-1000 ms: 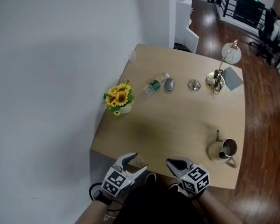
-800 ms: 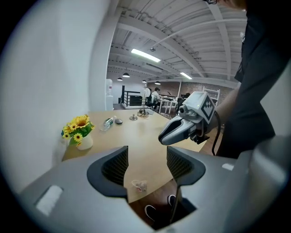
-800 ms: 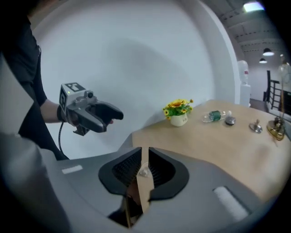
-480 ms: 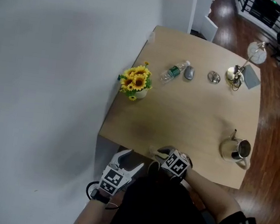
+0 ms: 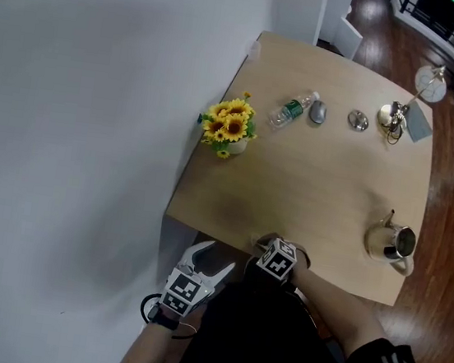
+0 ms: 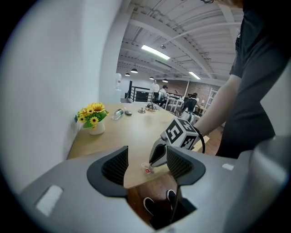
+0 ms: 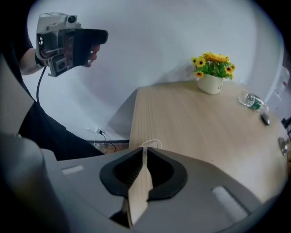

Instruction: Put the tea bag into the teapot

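Nearest, the left gripper is held off the table's near edge, below its corner by the wall. Its jaws stand wide apart with nothing between them, and it points across toward the other tool. From the right gripper view it hangs in the air to the side, held level in the person's fist, clear of the table. The right gripper is just beyond it, its forearm reaching down and forward from the dark-sleeved body, with the marker cube uppermost and the tips lowered onto the wooden edge. Its jaws are drawn in to a thin slit and pinch the tea bag, which lies at the very rim of the tabletop with its small red tag showing and a loop of white string just ahead of the tips. Farther out and well to the right, the metal teapot stands upright near the table's right side, lid off and mouth open. Against the wall sits a pot of sunflowers. Beyond that lie a plastic bottle on its side and a desk lamp at the far end.
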